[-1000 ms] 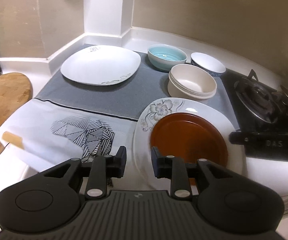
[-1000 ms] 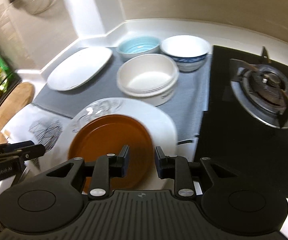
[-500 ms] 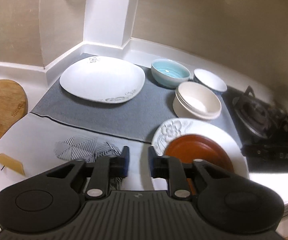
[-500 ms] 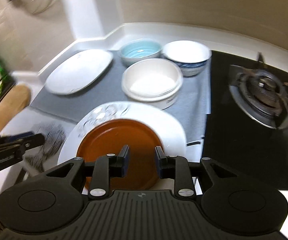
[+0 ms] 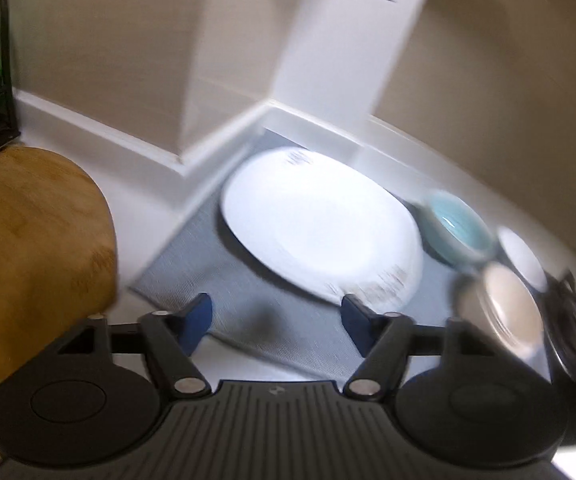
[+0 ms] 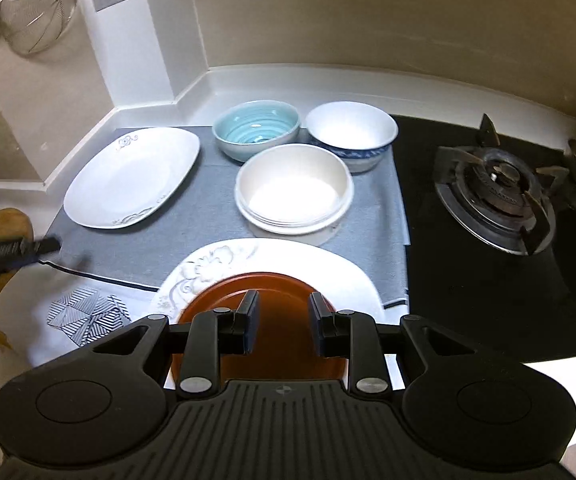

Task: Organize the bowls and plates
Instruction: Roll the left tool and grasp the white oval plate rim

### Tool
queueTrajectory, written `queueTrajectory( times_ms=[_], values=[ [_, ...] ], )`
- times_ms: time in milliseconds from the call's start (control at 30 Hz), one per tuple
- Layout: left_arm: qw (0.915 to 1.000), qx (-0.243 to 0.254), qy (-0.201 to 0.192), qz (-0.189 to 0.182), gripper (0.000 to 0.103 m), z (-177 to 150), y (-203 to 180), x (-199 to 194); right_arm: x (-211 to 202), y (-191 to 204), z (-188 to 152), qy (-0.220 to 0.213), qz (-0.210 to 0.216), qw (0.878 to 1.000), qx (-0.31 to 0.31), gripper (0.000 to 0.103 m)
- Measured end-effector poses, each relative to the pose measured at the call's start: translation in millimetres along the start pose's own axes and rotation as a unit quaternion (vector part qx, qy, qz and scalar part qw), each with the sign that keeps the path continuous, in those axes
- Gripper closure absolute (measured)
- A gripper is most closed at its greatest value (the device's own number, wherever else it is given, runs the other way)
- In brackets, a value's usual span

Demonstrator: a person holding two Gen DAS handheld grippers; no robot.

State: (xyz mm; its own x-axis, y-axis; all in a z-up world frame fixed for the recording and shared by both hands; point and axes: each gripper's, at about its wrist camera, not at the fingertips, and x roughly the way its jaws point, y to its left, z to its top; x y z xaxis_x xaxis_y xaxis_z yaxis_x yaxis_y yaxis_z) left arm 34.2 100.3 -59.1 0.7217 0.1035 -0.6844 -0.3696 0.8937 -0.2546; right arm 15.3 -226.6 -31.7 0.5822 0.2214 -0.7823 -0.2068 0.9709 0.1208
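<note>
Left tool: tilted down toward the desk, jaws wide and opening, nothing between them; grey mat below the gap. White plate lies just ahead of the tips, on the mat by the wall corner. Left-wrist view heavily blurred. Wooden board at left of it

Seen from the right wrist, the left tool reaches in low from the left edge, over the mat's near corner, short of the white plate

Right tool: pitched steeply down, jaws a narrow gap apart, gripping nothing. It hovers over the brown plate, which sits on a floral plate at the desk's front

Bowls behind, on the mat: cream stack nearest, teal bowl back left, blue-rimmed white bowl back right; the three stand close together. Burner on the right. Patterned cloth front left
</note>
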Motion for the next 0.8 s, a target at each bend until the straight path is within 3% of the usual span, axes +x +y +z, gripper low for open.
queueTrajectory(
  times_ms=[333, 433, 500, 533, 667, 800],
  values=[
    [0.9924, -0.115, 0.043, -0.009, 0.028, 35, 42, 74, 2, 36, 3, 0.012, -0.035, 0.999, 0.003, 0.074],
    [0.9941, -0.100, 0.039, -0.017, 0.045, 37, 44, 83, 2, 44, 2, 0.016, -0.042, 0.999, 0.007, 0.074],
    [0.9943, -0.093, 0.044, -0.028, 0.066, 37, 44, 86, 3, 49, 2, 0.019, -0.046, 0.999, 0.011, 0.074],
    [0.9937, -0.094, 0.049, -0.036, 0.070, 37, 44, 88, 3, 52, 3, 0.019, -0.048, 0.999, 0.012, 0.074],
    [0.9935, -0.085, 0.051, -0.055, 0.080, 36, 46, 88, 6, 64, 5, 0.020, -0.053, 0.998, 0.020, 0.074],
    [0.9943, -0.077, 0.055, -0.051, 0.084, 38, 40, 89, 6, 79, 10, 0.019, -0.054, 0.998, 0.008, 0.074]
  ],
)
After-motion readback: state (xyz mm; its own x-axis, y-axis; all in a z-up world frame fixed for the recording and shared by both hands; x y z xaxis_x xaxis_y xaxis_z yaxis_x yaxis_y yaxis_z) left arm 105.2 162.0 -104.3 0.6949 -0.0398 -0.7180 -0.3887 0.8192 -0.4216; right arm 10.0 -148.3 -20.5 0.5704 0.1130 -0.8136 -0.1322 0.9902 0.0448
